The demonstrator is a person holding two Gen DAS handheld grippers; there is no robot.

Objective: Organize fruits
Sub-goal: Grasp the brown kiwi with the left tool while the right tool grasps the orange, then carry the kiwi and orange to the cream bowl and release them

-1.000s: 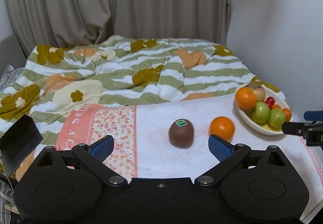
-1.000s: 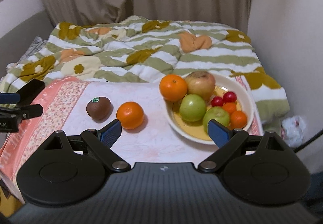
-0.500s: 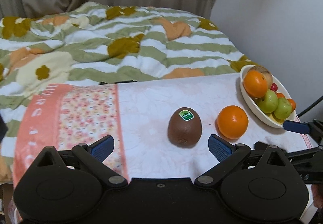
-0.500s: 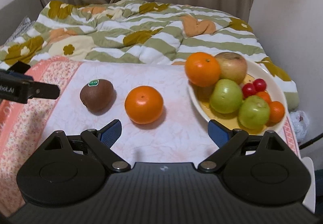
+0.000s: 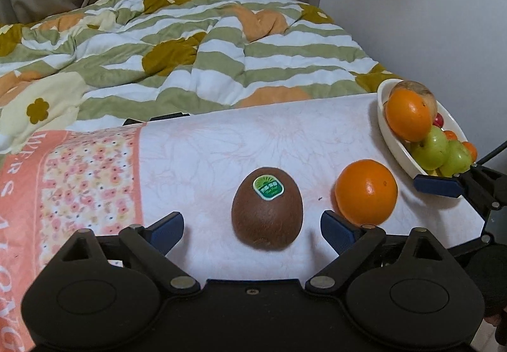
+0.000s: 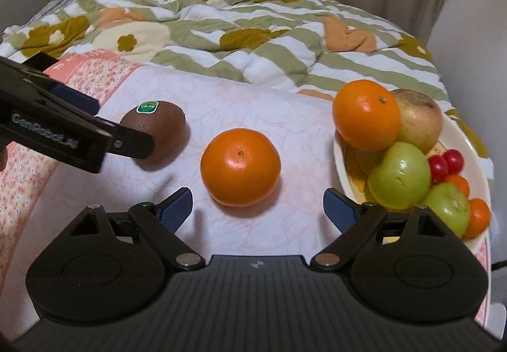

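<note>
A brown kiwi point(image 5: 266, 208) with a green sticker lies on the white cloth, just ahead of my open left gripper point(image 5: 252, 230), between its fingertips' line. A loose orange point(image 5: 366, 192) lies to its right. In the right wrist view the orange point(image 6: 240, 166) sits just ahead of my open right gripper point(image 6: 257, 206), with the kiwi point(image 6: 155, 126) to its left. A white bowl point(image 6: 475, 142) at the right holds an orange, a brownish apple, green apples, cherry tomatoes and small oranges. It also shows in the left wrist view point(image 5: 393, 133).
The fruit lies on a table covered by a white and pink floral cloth point(image 5: 79, 180). Behind it is a bed with a green striped duvet point(image 5: 190, 44). Curtains and a white wall point(image 5: 427, 3) stand at the back and right. The left gripper's arm point(image 6: 57, 136) crosses the right view.
Both grippers have moved forward and down towards the table. The kiwi now sits close before the left fingers and the orange close before the right fingers. Both stay open.
</note>
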